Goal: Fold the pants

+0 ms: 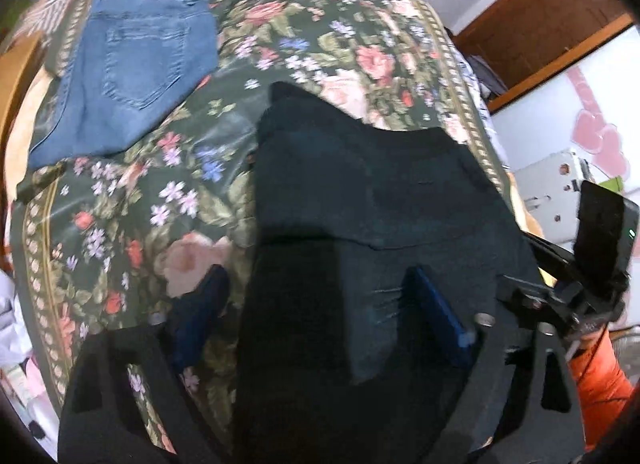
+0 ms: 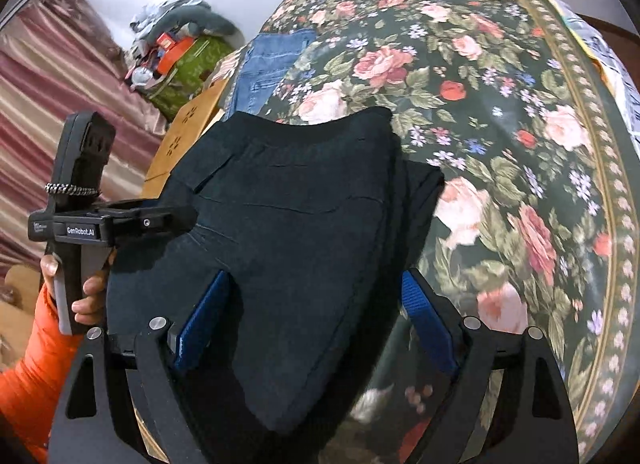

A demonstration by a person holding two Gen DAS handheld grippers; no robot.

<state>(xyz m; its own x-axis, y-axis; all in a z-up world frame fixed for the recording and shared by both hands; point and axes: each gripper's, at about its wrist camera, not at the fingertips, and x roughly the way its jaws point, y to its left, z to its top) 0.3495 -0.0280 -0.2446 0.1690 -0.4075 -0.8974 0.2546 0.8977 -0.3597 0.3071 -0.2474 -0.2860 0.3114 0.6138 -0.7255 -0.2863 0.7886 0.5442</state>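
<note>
left wrist view: black pants [image 1: 360, 200] lie folded on the floral bedspread [image 1: 320, 32], near its right border. left gripper [image 1: 320, 304] hangs over the pants' near edge, jaws wide, nothing pinched. folded blue jeans [image 1: 132, 76] lie up-left of the pants, apart.

right wrist view: right gripper [image 2: 316, 312] stands over the pants [image 2: 288, 216], jaws wide, pads not pressing cloth. left gripper [image 2: 160, 220] sits at the pants' left edge, held by a hand [image 2: 86, 296] in an orange sleeve [image 2: 32, 376].

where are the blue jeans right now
The blue jeans lie folded at the upper left of the left wrist view, on the floral bedspread, beyond the black pants and apart from them.
</note>
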